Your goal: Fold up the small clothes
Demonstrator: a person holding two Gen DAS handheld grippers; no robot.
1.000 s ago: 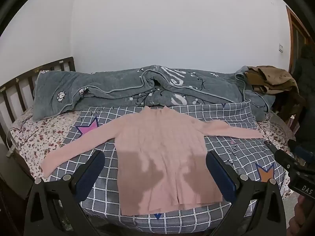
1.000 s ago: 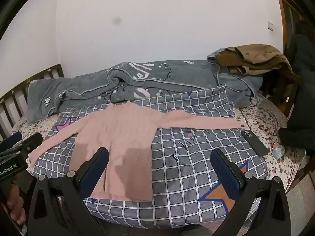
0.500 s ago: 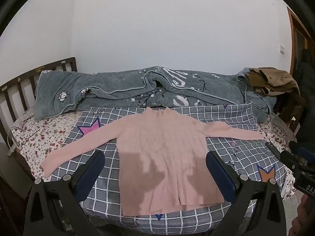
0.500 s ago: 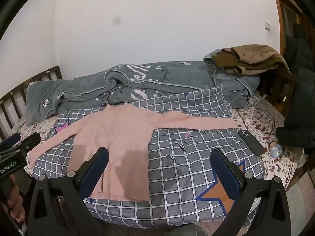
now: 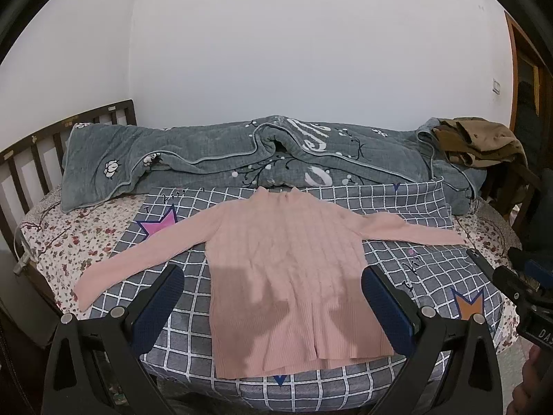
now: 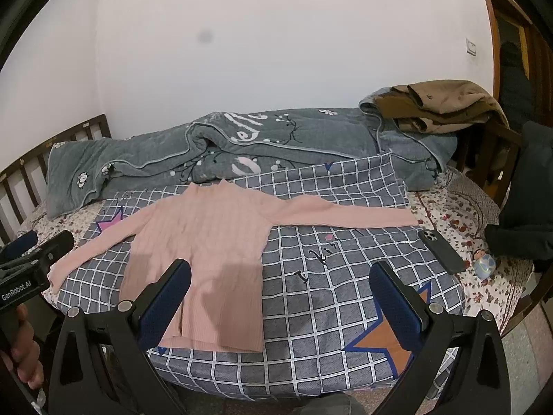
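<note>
Blue-padded fingers frame the bottom of both views. The left claw is spread wide with nothing between its pads, hovering in front of the hem of the pink sweater. The right claw is spread just as wide and holds nothing; its left finger overlaps the sweater's lower hem in its own view, though whether it touches the knit cannot be told.

Taking the sweater as the landmark: it lies flat and face up on a grey checked sheet with star prints, hem toward the cameras, collar away, both sleeves stretched out to the sides. The sleeve on the left reaches past the sheet's edge onto the floral bedsheet. Beyond the tip of the sleeve on the right, a black phone lies on the checked sheet's edge, and a small blue object sits just past the phone. Behind the collar, a rumpled grey quilt runs across the bed against the white wall. Farther right of the sweater, brown clothing is heaped on the quilt's end. Dark wooden bed rails stand to the far left.
</note>
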